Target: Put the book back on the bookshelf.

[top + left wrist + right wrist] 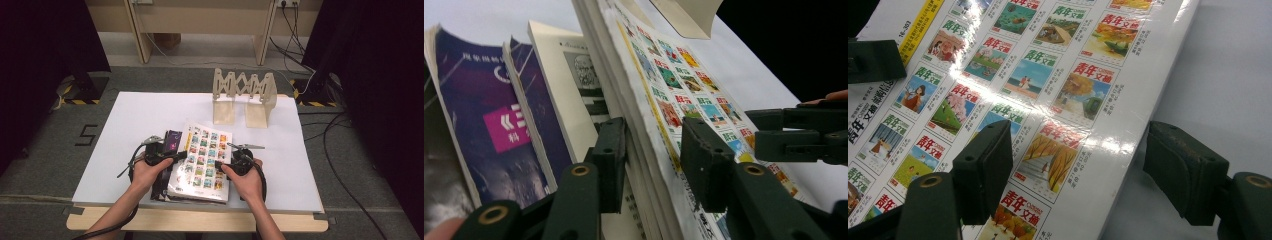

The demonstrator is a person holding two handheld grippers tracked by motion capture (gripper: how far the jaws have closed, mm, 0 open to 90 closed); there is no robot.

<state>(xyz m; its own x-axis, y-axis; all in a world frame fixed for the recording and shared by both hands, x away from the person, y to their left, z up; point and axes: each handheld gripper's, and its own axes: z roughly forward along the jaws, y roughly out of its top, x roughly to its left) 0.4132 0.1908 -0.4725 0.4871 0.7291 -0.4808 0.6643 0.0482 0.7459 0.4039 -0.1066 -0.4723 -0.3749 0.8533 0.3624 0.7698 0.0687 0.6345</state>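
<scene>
I have both open claws straddling the magazine (202, 162) at lower center; the wooden rack (244, 97) above stands empty.

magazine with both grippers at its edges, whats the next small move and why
Probably close both grippers. The left gripper has its open jaws around the left edge of the magazine, and the right gripper has its open jaws around the right edge, so neither grips it yet; it lies on other books.
</scene>
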